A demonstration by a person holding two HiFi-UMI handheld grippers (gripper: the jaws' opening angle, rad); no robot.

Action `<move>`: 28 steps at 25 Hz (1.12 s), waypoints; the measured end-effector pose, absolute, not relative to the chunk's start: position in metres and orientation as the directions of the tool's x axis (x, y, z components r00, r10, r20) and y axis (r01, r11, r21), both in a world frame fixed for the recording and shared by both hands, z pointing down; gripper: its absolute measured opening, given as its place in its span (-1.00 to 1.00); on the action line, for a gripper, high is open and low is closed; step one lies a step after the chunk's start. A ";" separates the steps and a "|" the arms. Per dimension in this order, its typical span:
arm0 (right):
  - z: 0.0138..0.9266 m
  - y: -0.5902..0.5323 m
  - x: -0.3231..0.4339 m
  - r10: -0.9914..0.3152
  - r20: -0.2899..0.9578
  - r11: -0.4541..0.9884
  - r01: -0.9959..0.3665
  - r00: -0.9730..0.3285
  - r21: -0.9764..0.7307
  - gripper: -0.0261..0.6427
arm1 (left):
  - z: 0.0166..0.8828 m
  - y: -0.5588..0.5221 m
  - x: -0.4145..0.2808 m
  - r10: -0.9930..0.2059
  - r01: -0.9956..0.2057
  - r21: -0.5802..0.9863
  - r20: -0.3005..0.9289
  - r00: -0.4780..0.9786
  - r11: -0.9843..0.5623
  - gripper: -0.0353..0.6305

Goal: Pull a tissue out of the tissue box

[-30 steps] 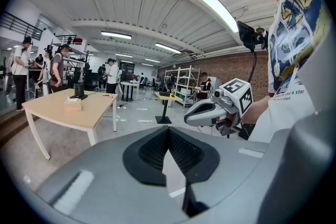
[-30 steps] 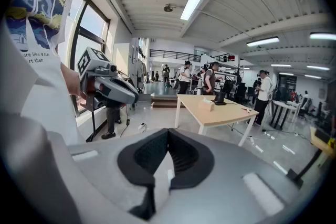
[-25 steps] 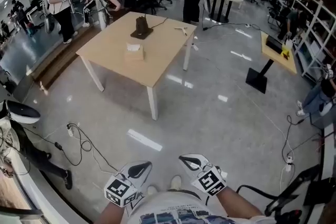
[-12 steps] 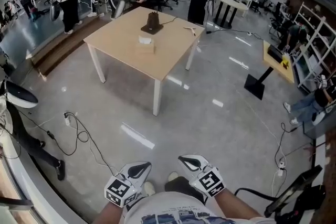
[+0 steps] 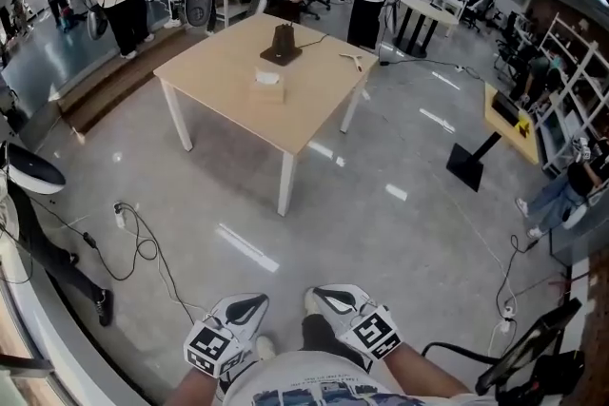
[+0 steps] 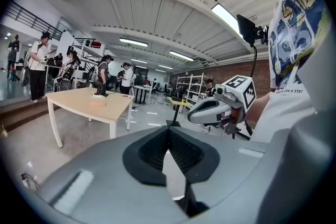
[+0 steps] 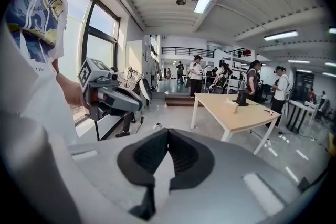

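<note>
The tissue box (image 5: pixel 267 87) lies on a light wooden table (image 5: pixel 228 86) far ahead across the floor, with a white tissue at its top. Both grippers are held low against my body, far from the table. My left gripper (image 5: pixel 253 302) and right gripper (image 5: pixel 320 297) are shut with nothing between their fingers. In the left gripper view the box (image 6: pixel 96 100) is small on the table (image 6: pixel 113 106), beyond the closed tips (image 6: pixel 168 130). The right gripper view shows the box (image 7: pixel 234 108) on the table (image 7: pixel 247 115) past its closed tips (image 7: pixel 168 131).
A dark stand (image 5: pixel 282 44) and a small pale tool (image 5: pixel 354 60) share the tabletop. Several people stand behind the table. Cables (image 5: pixel 143 247) trail on the floor at left. A black-footed yellow desk (image 5: pixel 504 105) and shelves stand at right.
The table has shifted lower and rightward in the head view and looks a little closer. Both grippers stay shut at the bottom, with the right one slightly further left.
</note>
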State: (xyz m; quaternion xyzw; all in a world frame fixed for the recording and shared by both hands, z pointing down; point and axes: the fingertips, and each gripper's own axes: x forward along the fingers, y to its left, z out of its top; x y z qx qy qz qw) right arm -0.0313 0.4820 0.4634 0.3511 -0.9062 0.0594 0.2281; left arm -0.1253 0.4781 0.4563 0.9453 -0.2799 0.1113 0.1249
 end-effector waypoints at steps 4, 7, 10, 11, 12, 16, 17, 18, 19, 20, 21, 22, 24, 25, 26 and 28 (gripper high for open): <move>0.462 0.438 -0.013 -0.589 0.438 0.770 -0.636 -0.679 0.049 -0.91 | 0.454 0.439 -0.104 -0.527 -0.585 0.173 0.288 0.800 -0.793 -0.89; 0.458 0.395 0.015 -0.582 0.423 0.783 -0.619 -0.695 0.061 -0.91 | 0.451 0.401 -0.075 -0.535 -0.591 0.180 0.281 0.797 -0.786 -0.89; 0.461 0.355 0.043 -0.570 0.423 0.792 -0.608 -0.704 0.056 -0.91 | 0.448 0.362 -0.045 -0.541 -0.596 0.166 0.284 0.792 -0.785 -0.89; 0.461 0.345 0.051 -0.563 0.425 0.795 -0.604 -0.708 0.047 -0.91 | 0.446 0.352 -0.035 -0.546 -0.601 0.163 0.286 0.788 -0.782 -0.89; 0.462 0.335 0.058 -0.557 0.426 0.799 -0.600 -0.713 0.041 -0.91 | 0.445 0.343 -0.027 -0.550 -0.606 0.159 0.288 0.783 -0.779 -0.89; 0.468 0.294 0.088 -0.542 0.429 0.811 -0.583 -0.723 0.043 -0.91 | 0.444 0.301 0.005 -0.572 -0.623 0.133 0.289 0.768 -0.770 -0.89; 0.471 0.287 0.094 -0.533 0.433 0.816 -0.577 -0.727 0.036 -0.91 | 0.445 0.294 0.010 -0.579 -0.632 0.131 0.293 0.761 -0.764 -0.89; 0.476 0.281 0.098 -0.521 0.437 0.821 -0.570 -0.733 0.023 -0.91 | 0.446 0.288 0.013 -0.586 -0.641 0.134 0.299 0.753 -0.755 -0.89; 0.480 0.276 0.102 -0.510 0.442 0.825 -0.565 -0.738 0.008 -0.91 | 0.447 0.283 0.015 -0.592 -0.650 0.139 0.306 0.745 -0.747 -0.89; 0.484 0.270 0.104 -0.501 0.446 0.828 -0.561 -0.742 -0.005 -0.91 | 0.447 0.278 0.015 -0.597 -0.658 0.144 0.312 0.739 -0.739 -0.89; 0.487 0.263 0.104 -0.495 0.448 0.829 -0.559 -0.744 -0.014 -0.91 | 0.447 0.272 0.015 -0.601 -0.664 0.147 0.316 0.734 -0.733 -0.89; 0.490 0.255 0.104 -0.491 0.449 0.830 -0.558 -0.747 -0.020 -0.91 | 0.448 0.266 0.012 -0.606 -0.670 0.150 0.321 0.728 -0.727 -0.89; 0.493 0.236 0.099 -0.484 0.448 0.833 -0.553 -0.752 -0.028 -0.91 | 0.449 0.249 0.005 -0.616 -0.683 0.161 0.323 0.718 -0.712 -0.89; 0.494 0.225 0.095 -0.481 0.447 0.835 -0.549 -0.754 -0.028 -0.91 | 0.449 0.239 0.001 -0.621 -0.689 0.172 0.321 0.715 -0.705 -0.89; 0.494 0.215 0.091 -0.477 0.447 0.839 -0.544 -0.757 -0.026 -0.91 | 0.449 0.229 -0.004 -0.624 -0.692 0.181 0.318 0.713 -0.699 -0.89; 0.494 0.194 0.081 -0.471 0.449 0.845 -0.535 -0.759 -0.017 -0.91 | 0.452 0.209 -0.013 -0.628 -0.695 0.185 0.316 0.711 -0.694 -0.89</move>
